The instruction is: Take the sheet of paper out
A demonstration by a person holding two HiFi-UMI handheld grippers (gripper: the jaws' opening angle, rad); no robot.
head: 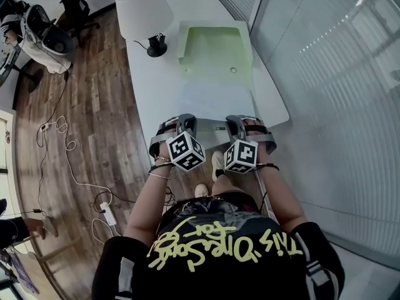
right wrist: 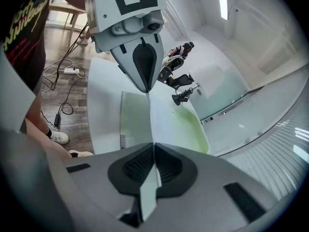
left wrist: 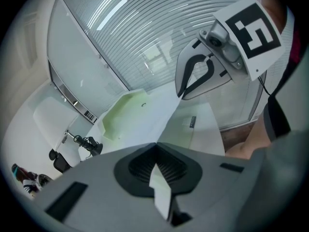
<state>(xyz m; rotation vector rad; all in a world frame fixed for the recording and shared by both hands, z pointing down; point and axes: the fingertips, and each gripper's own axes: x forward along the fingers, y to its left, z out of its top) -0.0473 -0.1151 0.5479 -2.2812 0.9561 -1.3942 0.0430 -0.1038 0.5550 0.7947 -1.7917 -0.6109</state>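
Clenched tight on the sheet of paper (head: 214, 102) with the left gripper (head: 187, 121) and the right gripper (head: 235, 120), one near corner in each. Pads pressed flat together in both gripper views, with only a thin sliver of the sheet showing between them. Held taut from jaw to jaw over the near edge of the white desk (head: 145, 80), and stretching from there toward the green-lined paper tray (head: 185, 37) at mid-desk. Hard to make out the sheet's far end: pale on pale, so cannot tell whether it touches the tray's near rim or stops just short of it. Near edge of the desk mostly hidden behind the grippers and their marker cubes. By the far left edge, a white-shaded lamp (head: 143, 8) beside the tray. Hands largely covered by the grippers.
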